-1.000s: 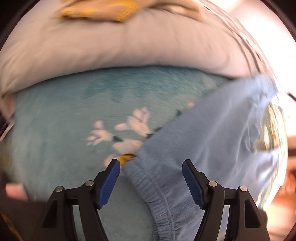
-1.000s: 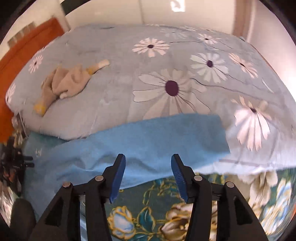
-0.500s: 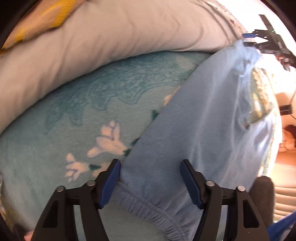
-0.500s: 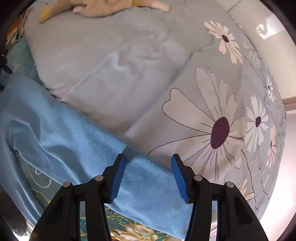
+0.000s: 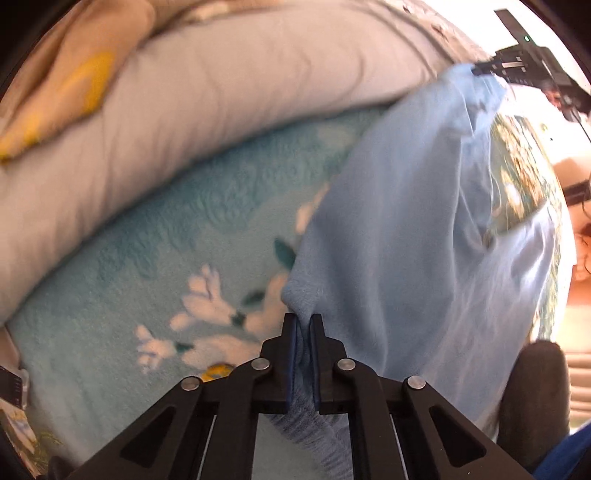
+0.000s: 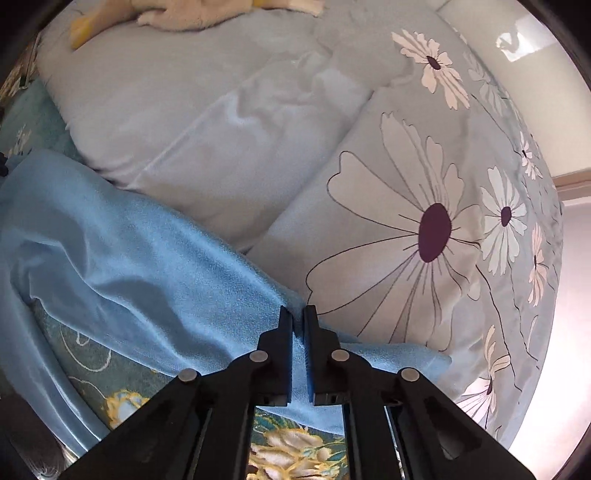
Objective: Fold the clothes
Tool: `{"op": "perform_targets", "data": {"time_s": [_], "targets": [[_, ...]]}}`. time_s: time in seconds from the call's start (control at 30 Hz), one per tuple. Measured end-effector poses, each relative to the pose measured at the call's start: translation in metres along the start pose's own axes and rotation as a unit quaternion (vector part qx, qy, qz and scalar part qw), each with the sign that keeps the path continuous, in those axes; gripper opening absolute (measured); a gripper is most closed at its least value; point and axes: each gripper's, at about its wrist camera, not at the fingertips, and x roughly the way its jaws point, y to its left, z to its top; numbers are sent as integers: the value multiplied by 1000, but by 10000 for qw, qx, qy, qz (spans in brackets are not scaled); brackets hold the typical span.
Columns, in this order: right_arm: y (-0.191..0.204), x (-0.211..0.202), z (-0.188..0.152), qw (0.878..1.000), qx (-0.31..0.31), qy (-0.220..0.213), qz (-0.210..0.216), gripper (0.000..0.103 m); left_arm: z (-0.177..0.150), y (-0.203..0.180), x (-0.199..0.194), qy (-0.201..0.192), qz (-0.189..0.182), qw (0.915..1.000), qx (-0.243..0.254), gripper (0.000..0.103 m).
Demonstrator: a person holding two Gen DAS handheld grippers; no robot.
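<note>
A light blue garment (image 5: 413, 236) with an elastic waistband lies stretched across the bed. My left gripper (image 5: 302, 325) is shut on its edge near the gathered waistband, with fabric bunched between the blue pads. In the right wrist view the same light blue garment (image 6: 147, 273) runs from the left toward my right gripper (image 6: 298, 314), which is shut on its far edge. In the left wrist view the right gripper (image 5: 517, 68) shows at the upper right, holding the garment's far end.
A teal fleece blanket (image 5: 166, 258) with white flowers lies under the garment. A grey duvet (image 6: 406, 221) with daisy print is bunched behind it, with a beige and yellow plush toy (image 6: 192, 14) on top. A dark floral sheet (image 6: 288, 450) shows near me.
Both grippers have gone from open to shut, each pinching an end of the light blue garment. The cloth between them now looks pulled and slightly lifted.
</note>
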Motion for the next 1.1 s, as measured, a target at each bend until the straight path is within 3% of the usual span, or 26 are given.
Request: {"op": "perform_targets", "data": {"time_s": [0.2, 0.47, 0.57, 0.63, 0.8, 0.9, 1.1], "targets": [[-16, -31, -11, 9971, 362, -357, -561, 3, 23, 19, -33, -594, 333, 9970, -370, 7], [6, -55, -52, 9909, 903, -706, -708, 3, 9, -10, -41, -789, 571, 9947, -315, 7], [18, -69, -76, 9878, 1035, -862, -780, 3, -9, -30, -54, -943, 706, 9927, -249, 7], [28, -78, -93, 9850, 1149, -979, -832, 3, -28, -68, -51, -1052, 816, 9909, -205, 7], [47, -87, -143, 9773, 1611, -1110, -812, 3, -61, -97, -74, -1303, 1042, 9859, -121, 7], [63, -85, -177, 9732, 1898, -1067, -733, 3, -79, -112, -84, -1316, 1201, 9840, -91, 7], [109, -76, -239, 9661, 2327, -922, -639, 3, -110, -139, -67, -1107, 1366, 9843, -188, 7]]}}
